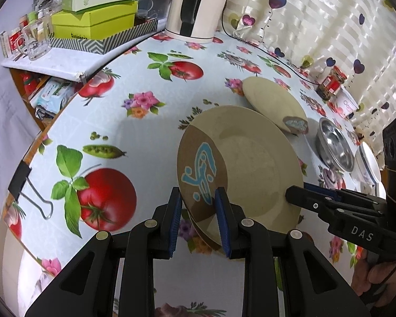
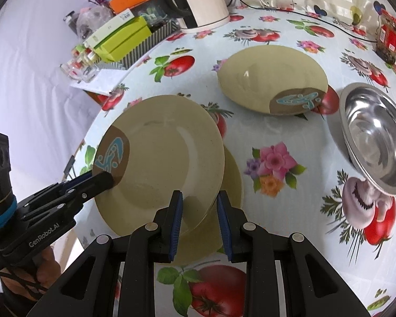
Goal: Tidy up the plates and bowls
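Note:
A beige plate (image 1: 250, 163) (image 2: 166, 142) with a brown patch and a blue mark hangs tilted over the table, held from two sides. My left gripper (image 1: 198, 193) (image 2: 105, 181) is shut on its rim by the brown patch. My right gripper (image 2: 200, 195) (image 1: 290, 194) is shut on the opposite rim. A second beige plate (image 2: 232, 174) sits just under the first, slightly offset; I cannot tell whether the pads grip it too. A third plate of the same kind (image 1: 274, 100) (image 2: 266, 79) lies on the table beyond. A steel bowl (image 1: 335, 148) (image 2: 375, 137) stands to the right.
The round table (image 1: 145, 132) has a tomato-and-flower cloth. A white kettle (image 1: 198, 8) (image 2: 203, 0) and its cable stand at the back. Stacked green boxes (image 1: 95, 21) fill a tray on the left. A white bowl (image 1: 369, 163), a jar (image 1: 332, 82) and a binder clip (image 1: 21, 179) sit at the edges.

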